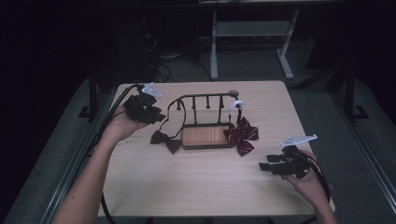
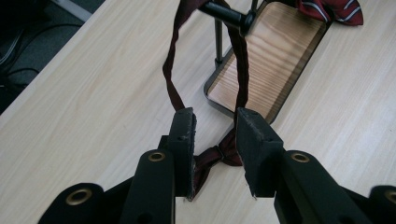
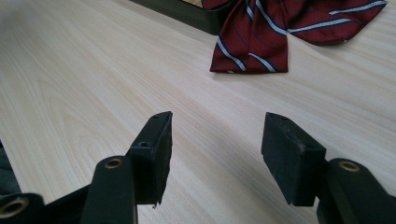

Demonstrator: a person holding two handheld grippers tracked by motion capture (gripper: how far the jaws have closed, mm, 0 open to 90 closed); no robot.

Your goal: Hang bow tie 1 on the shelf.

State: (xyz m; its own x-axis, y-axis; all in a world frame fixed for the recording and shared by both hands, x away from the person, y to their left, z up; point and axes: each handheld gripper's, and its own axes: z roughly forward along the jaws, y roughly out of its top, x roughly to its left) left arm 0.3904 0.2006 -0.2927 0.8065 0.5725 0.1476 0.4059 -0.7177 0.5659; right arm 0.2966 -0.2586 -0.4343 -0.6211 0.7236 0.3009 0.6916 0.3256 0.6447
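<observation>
A dark maroon bow tie (image 1: pixel 166 140) lies on the table left of a black rack (image 1: pixel 205 96) with a wooden base (image 2: pixel 268 49). Its strap (image 2: pixel 173 88) loops up over the rack's left peg. My left gripper (image 1: pixel 155 115) hovers over that tie; in the left gripper view its jaws (image 2: pixel 215 123) stand apart, with the tie's knot (image 2: pixel 224 151) on the table in the gap and no pad pressing it. A red striped bow tie (image 1: pixel 242 133) hangs off the rack's right end. My right gripper (image 1: pixel 265 166) rests open near the table's front right, pointing at the striped tie (image 3: pixel 266 32).
The light wooden table (image 1: pixel 196 186) has bare room in front of the rack. Cables trail from both grippers over the table's side edges. Beyond the far edge stands a white desk frame (image 1: pixel 252 42) on a dark floor.
</observation>
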